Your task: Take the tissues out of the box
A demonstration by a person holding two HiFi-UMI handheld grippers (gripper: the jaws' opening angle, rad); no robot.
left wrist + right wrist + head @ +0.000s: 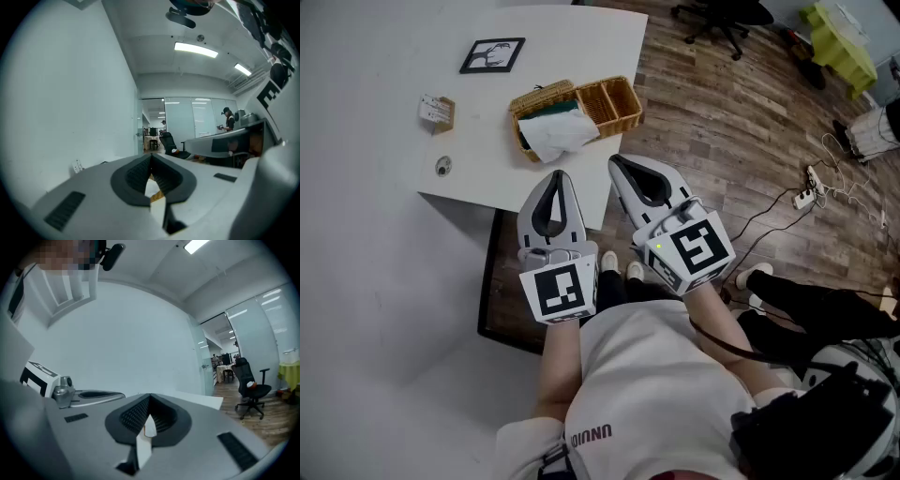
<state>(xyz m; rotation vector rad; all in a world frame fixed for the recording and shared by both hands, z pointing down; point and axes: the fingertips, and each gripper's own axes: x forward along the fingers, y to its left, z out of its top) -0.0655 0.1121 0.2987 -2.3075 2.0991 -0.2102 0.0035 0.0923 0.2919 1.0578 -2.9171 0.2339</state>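
Jaws together and empty on both, the left gripper [555, 175], not the right gripper [617, 161], has the crumpled white tissue [555, 137] in the woven wicker box [624, 119] straight ahead.

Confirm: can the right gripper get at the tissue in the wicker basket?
Probably yes. The tissue sticks out of the open-topped basket, and nothing stands between it and the right gripper. Its jaws are shut, so they would need to open first.

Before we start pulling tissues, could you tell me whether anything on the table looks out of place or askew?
Only the wicker box: it sits skewed to the edges of the table, with a crumpled white tissue spilling over its front rim. Nothing else looks spilled or damaged.
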